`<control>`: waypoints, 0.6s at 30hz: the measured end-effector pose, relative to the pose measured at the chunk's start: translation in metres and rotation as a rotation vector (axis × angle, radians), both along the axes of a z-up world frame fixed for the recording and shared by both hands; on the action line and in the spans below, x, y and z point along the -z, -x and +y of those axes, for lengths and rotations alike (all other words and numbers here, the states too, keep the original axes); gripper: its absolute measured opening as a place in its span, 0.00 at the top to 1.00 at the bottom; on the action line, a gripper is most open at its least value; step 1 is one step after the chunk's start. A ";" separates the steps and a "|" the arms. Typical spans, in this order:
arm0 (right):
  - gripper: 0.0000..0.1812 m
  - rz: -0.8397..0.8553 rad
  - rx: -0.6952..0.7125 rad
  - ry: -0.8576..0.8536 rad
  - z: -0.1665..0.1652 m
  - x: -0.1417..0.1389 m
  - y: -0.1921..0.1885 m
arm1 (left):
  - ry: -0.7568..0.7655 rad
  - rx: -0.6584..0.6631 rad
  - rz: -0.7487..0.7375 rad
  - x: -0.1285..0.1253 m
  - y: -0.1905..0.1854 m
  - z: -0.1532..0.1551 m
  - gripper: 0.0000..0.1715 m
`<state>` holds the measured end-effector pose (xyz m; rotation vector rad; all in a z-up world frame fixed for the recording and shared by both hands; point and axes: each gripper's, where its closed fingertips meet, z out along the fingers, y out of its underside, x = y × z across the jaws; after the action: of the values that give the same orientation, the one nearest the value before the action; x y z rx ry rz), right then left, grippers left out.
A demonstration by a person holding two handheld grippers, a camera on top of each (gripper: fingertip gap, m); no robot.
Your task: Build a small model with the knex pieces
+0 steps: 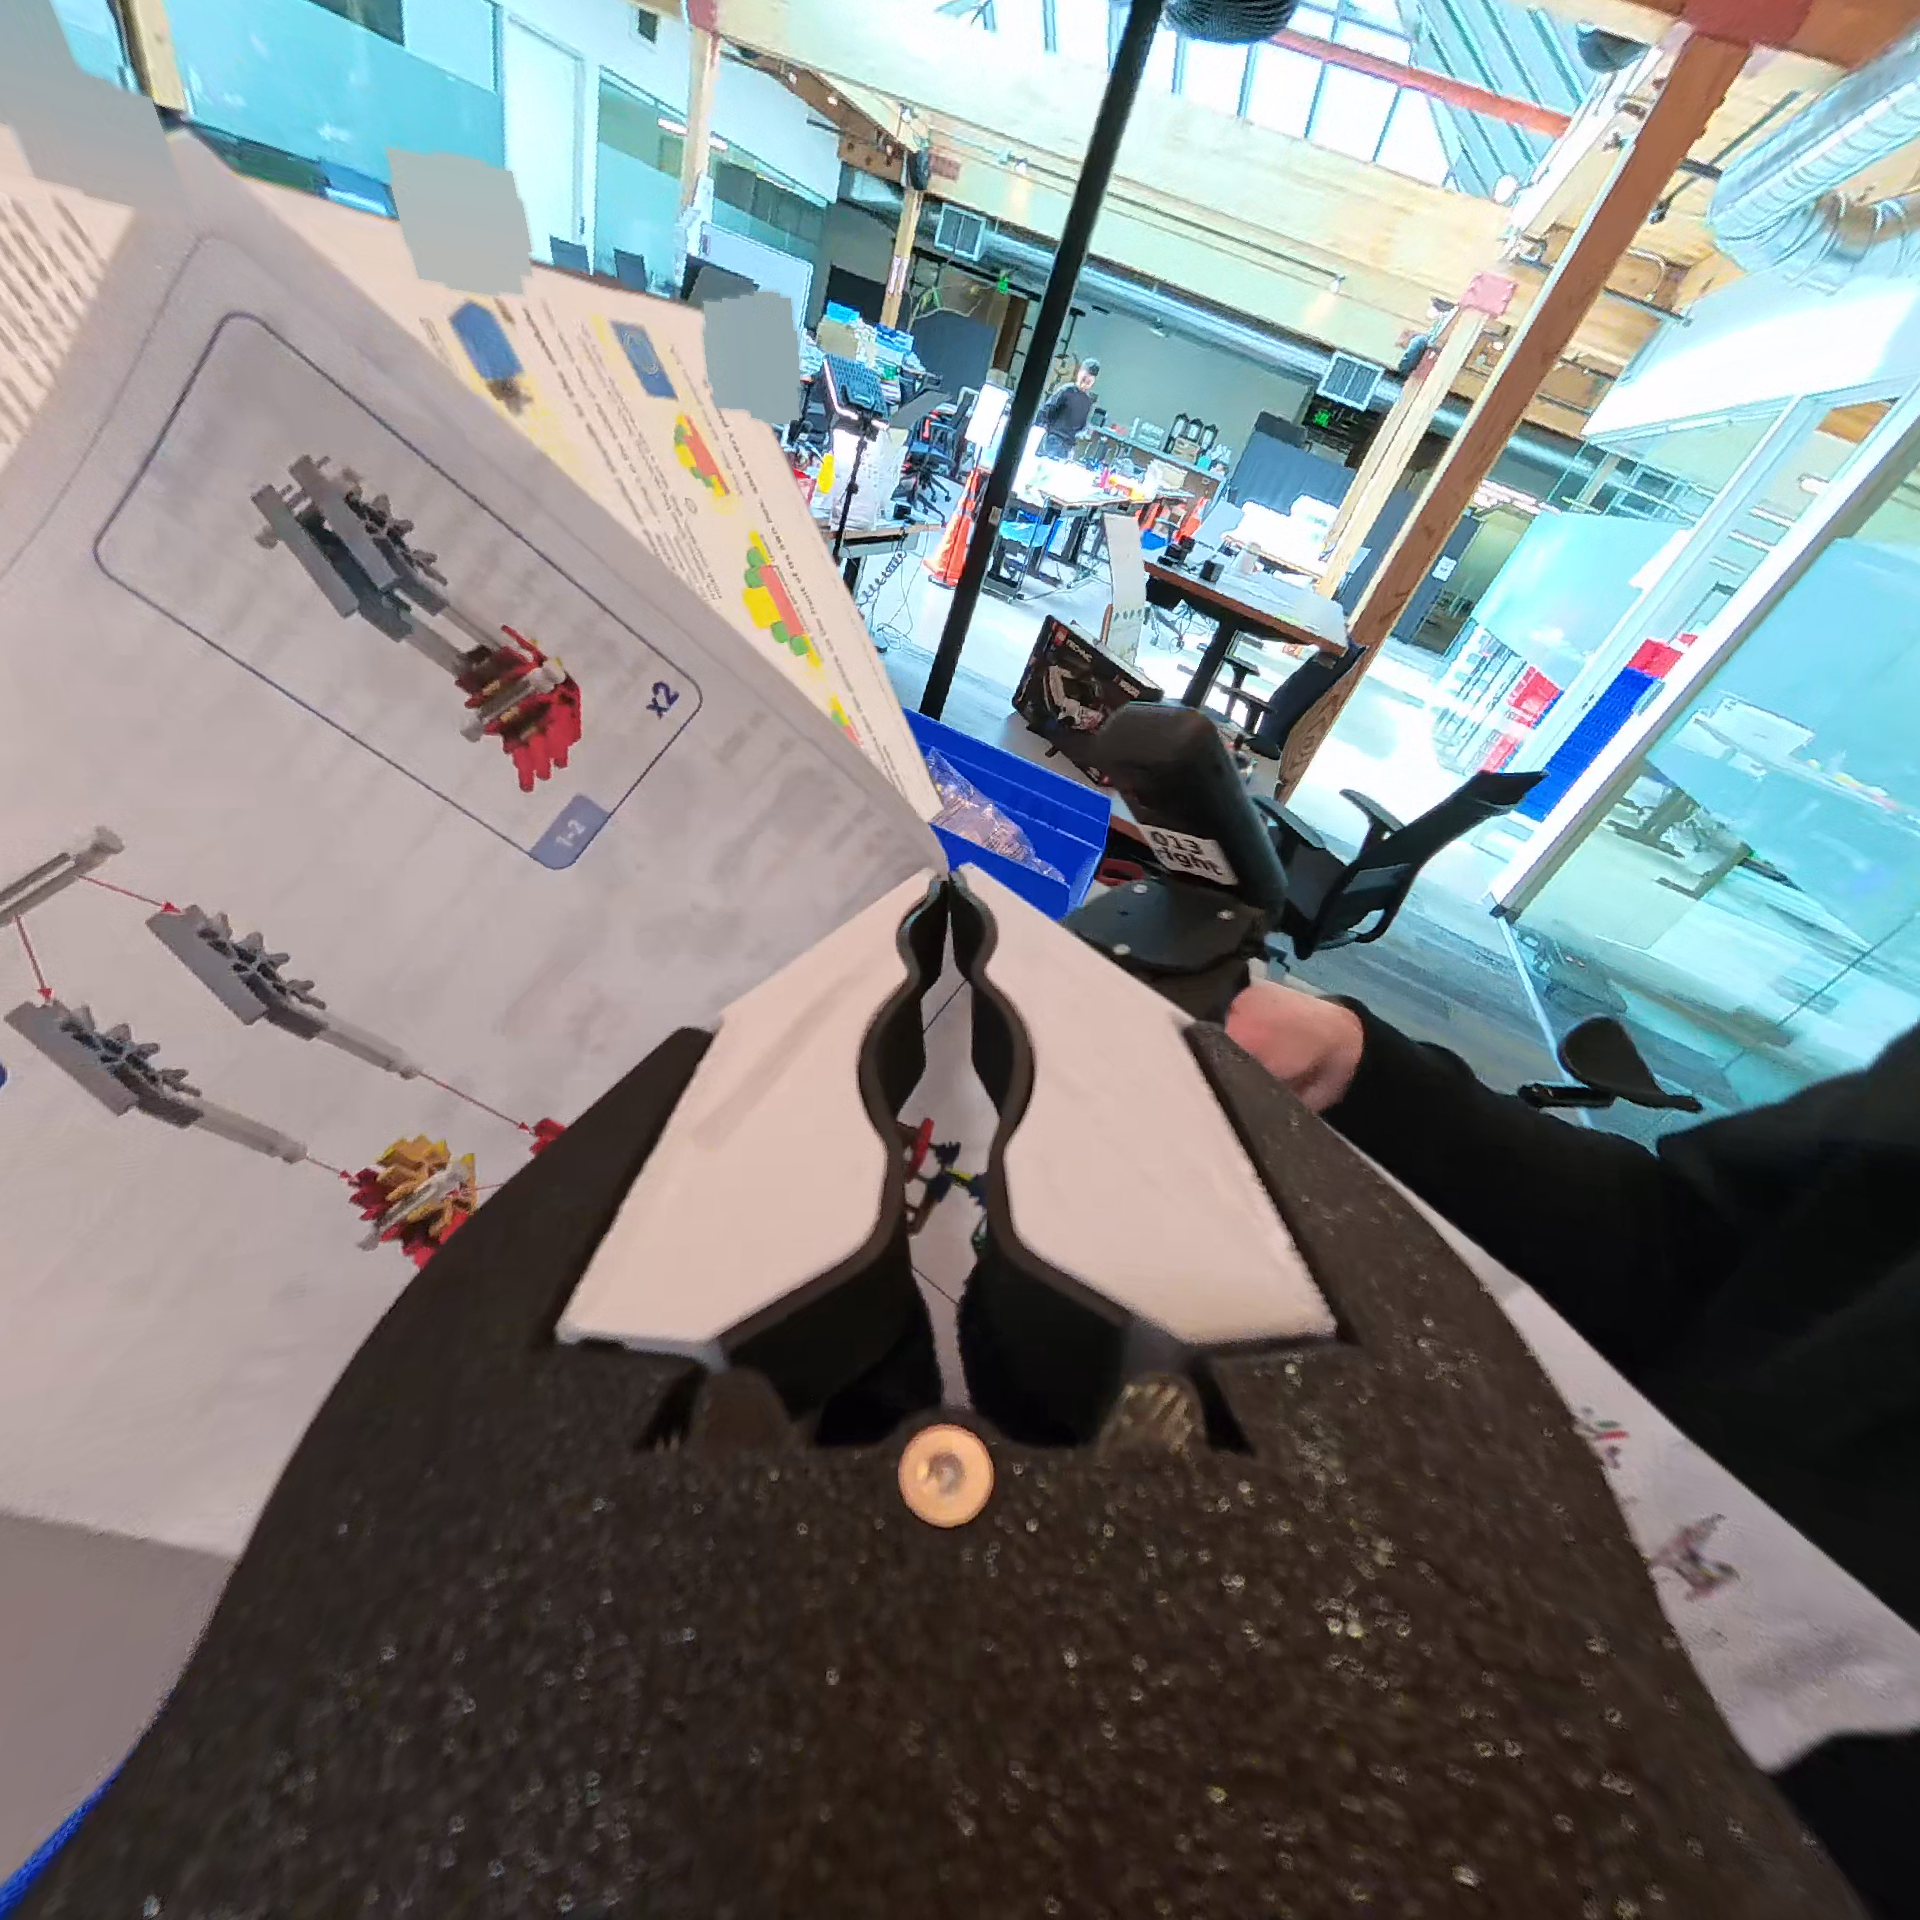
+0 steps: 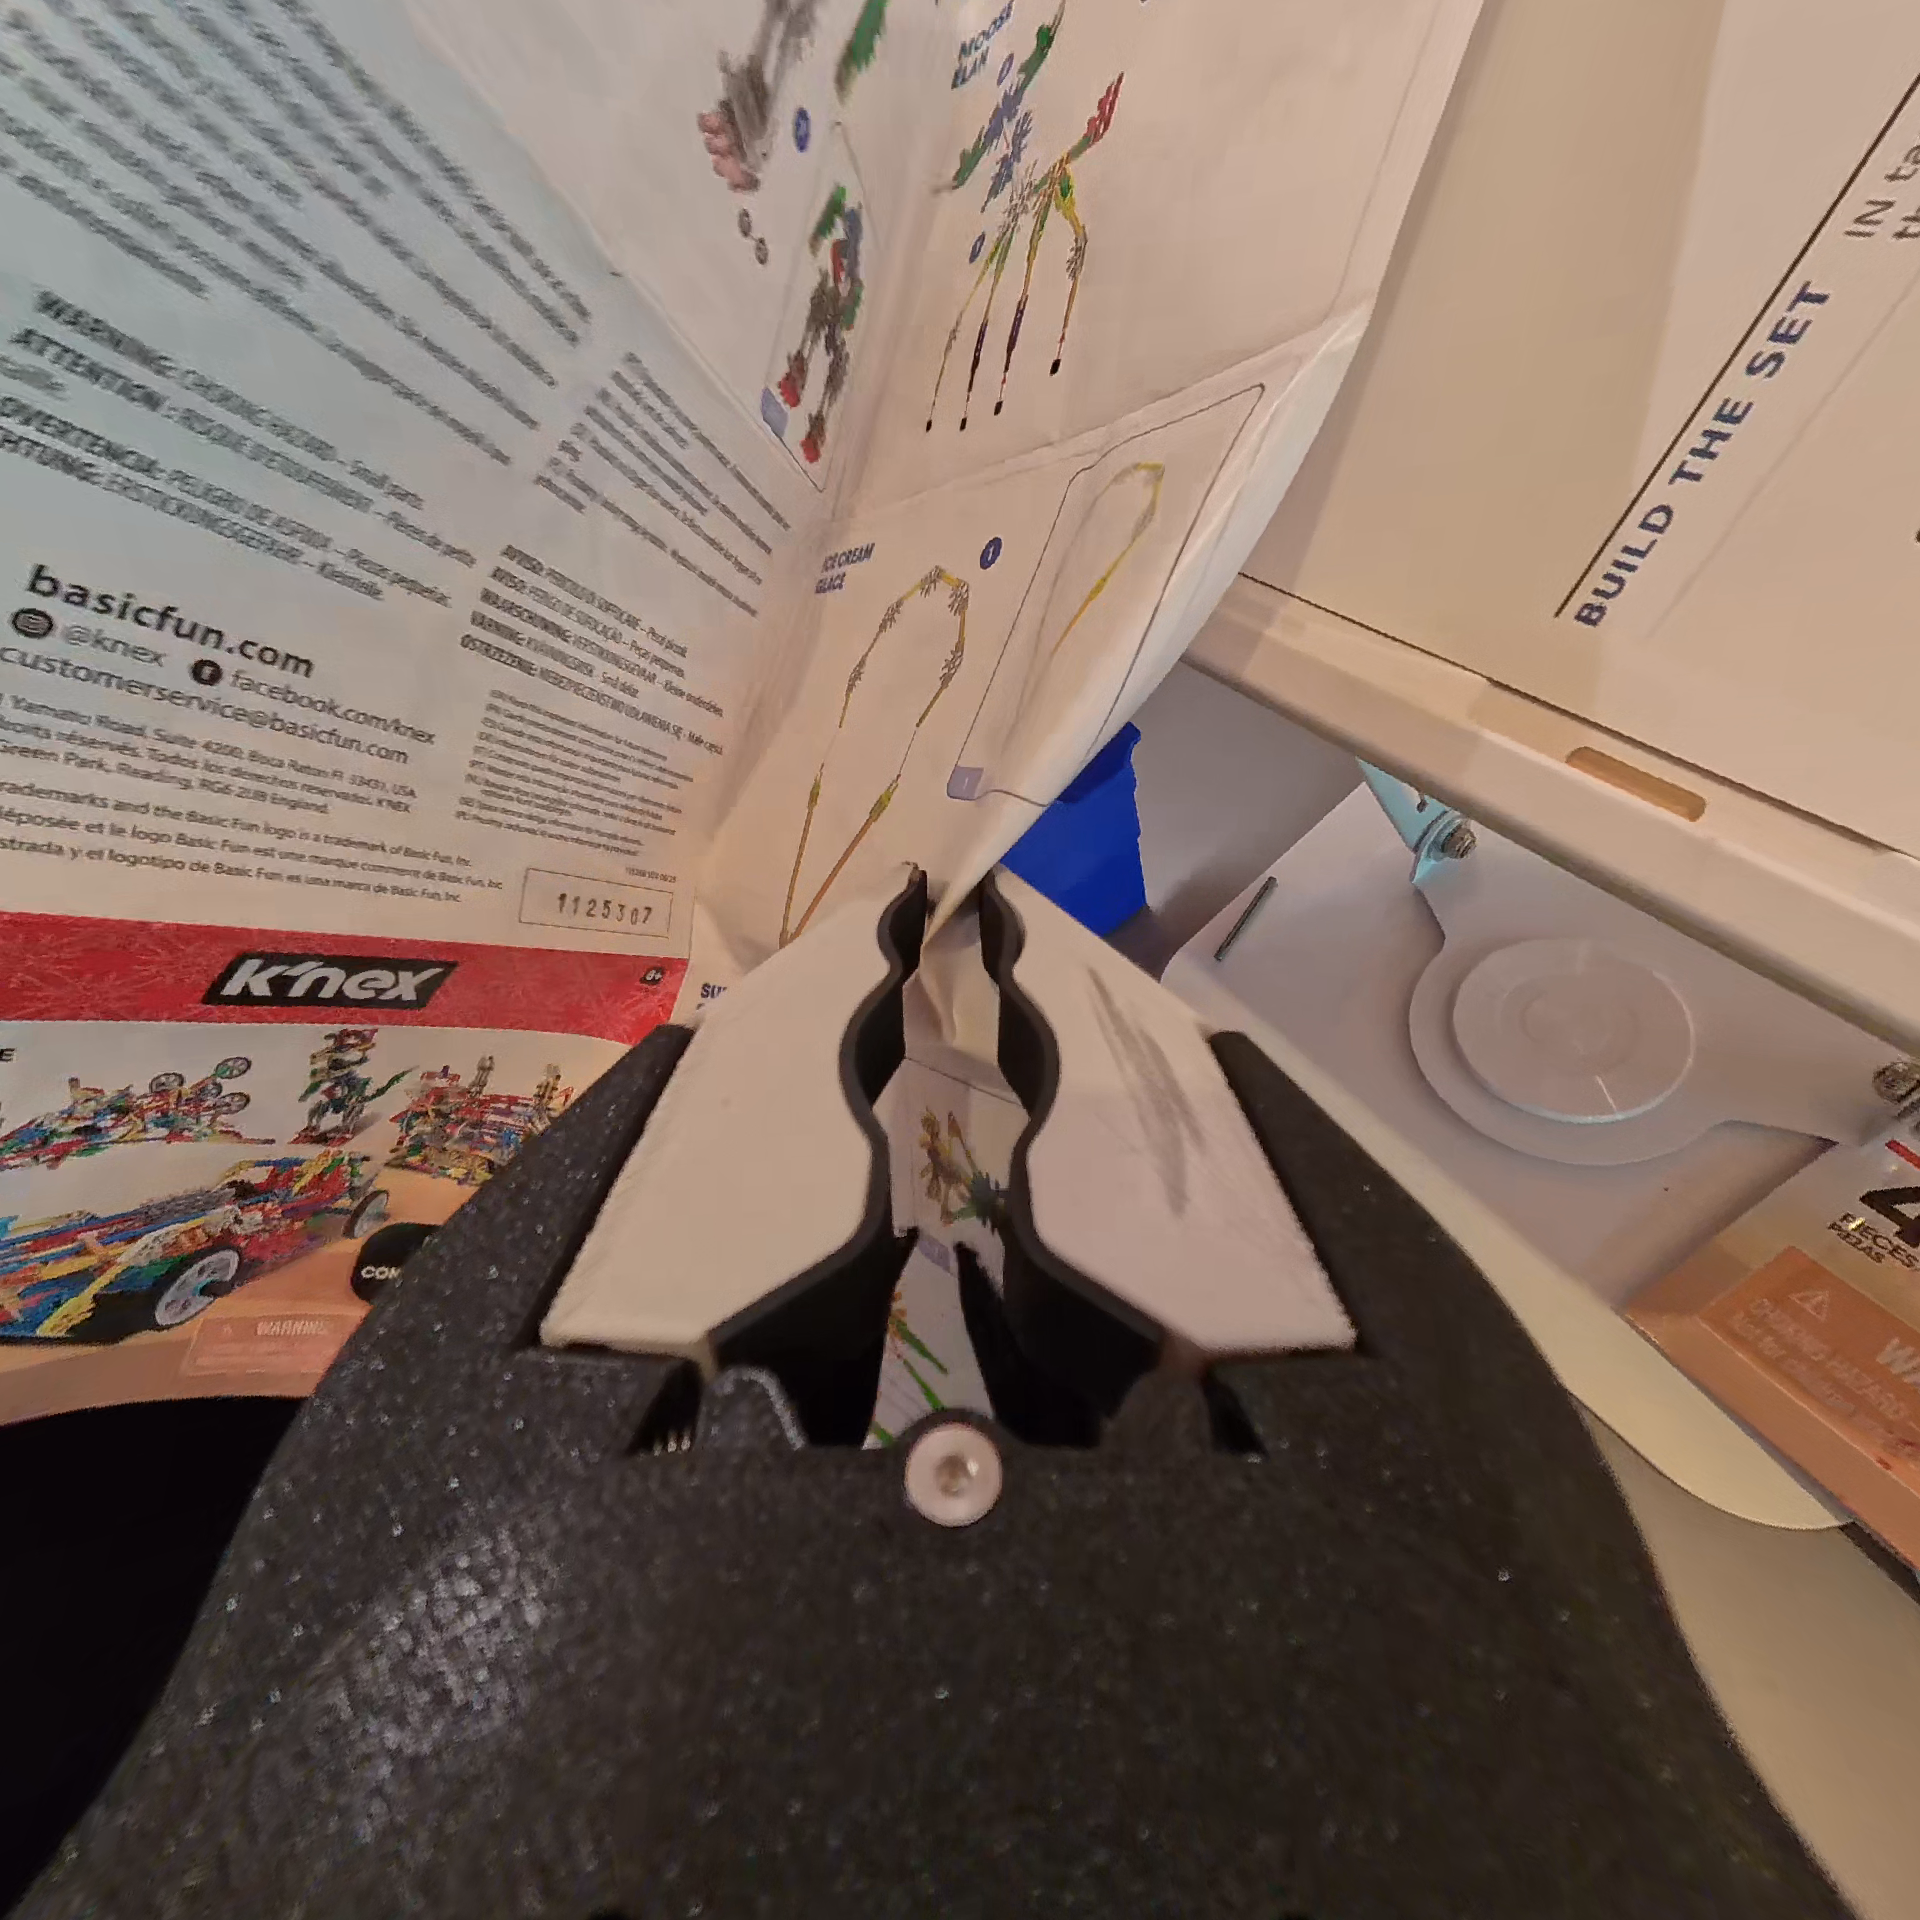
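1. Your left hand-held gripper (image 1: 948, 902) is pinched shut on a page of the booklet (image 1: 395, 727), its tips meeting on the paper's edge.
2. The page fans up and to the left of that hand-held gripper, printed with grey and red building-toy diagrams.
3. Just beyond the tips sits a blue bin (image 1: 1029, 810) holding clear bags; to its right is your right hand-held gripper (image 1: 1195, 831), with your hand (image 1: 1294, 1044) and a dark sleeve behind it.
4. Far beyond, a black pole (image 1: 1039, 364) rises in front of an open workshop with desks and chairs.
5. Your right hand-held gripper (image 2: 948, 891) is nearly closed, a page edge (image 2: 961, 997) running between its fingers; the tips stand a sliver apart around the paper.
6. To its left spreads the booklet's back cover (image 2: 312, 727) with a red band; to its right lie a white box flap (image 2: 1558, 769) and a white disc (image 2: 1558, 1029).
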<state>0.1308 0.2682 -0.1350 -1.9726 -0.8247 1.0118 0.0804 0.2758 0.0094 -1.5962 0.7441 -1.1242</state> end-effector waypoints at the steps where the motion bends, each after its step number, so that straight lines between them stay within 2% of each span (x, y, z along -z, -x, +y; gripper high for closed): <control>1: 0.95 -0.001 0.000 0.001 -0.001 0.000 -0.001 | 0.007 -0.004 0.001 0.005 -0.007 0.005 1.00; 5: 0.94 0.034 0.003 0.017 -0.002 -0.002 -0.006 | 0.013 -0.023 0.036 0.023 -0.030 0.023 1.00; 9: 0.90 0.084 0.025 0.038 -0.003 -0.012 -0.014 | 0.012 -0.064 0.071 0.038 -0.043 0.039 1.00; 14: 0.83 0.121 0.119 0.018 0.009 -0.032 -0.034 | -0.009 -0.115 0.115 0.051 -0.047 0.053 1.00; 18: 0.83 0.163 0.099 0.007 0.008 -0.049 -0.039 | -0.012 -0.156 0.133 0.058 -0.043 0.062 1.00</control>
<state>0.1699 0.2764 -0.0858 -1.8893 -0.6290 1.1015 0.1236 0.3378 -0.0485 -1.7004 0.6982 -0.9070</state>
